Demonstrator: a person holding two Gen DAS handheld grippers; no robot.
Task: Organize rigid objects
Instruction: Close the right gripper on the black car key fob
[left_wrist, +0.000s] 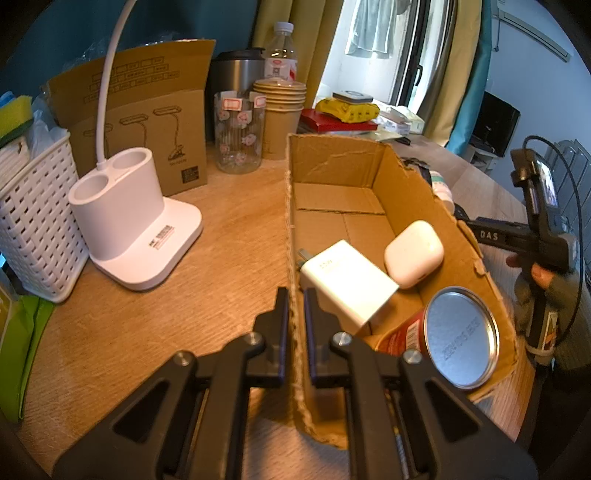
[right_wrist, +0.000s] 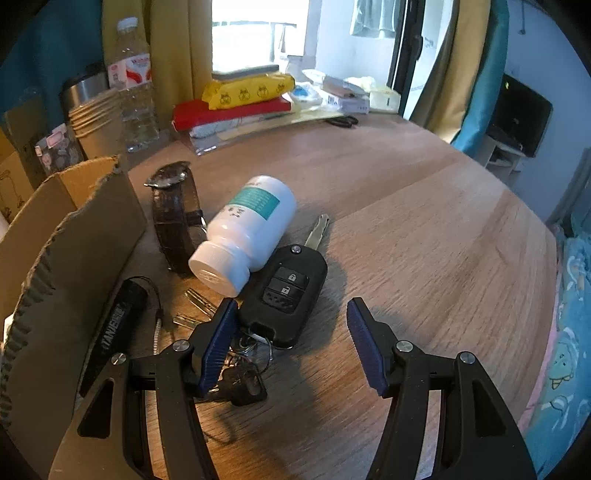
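Left gripper (left_wrist: 296, 295): clamped on cardboard box (left_wrist: 293, 177) near-left wall.
Right gripper (right_wrist: 291, 314): jaws apart, near car key (right_wrist: 284, 291).

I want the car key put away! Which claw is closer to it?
Right. The right claw is open just above the car key on the table. The left claw pinches the cardboard box wall, across the box from it.
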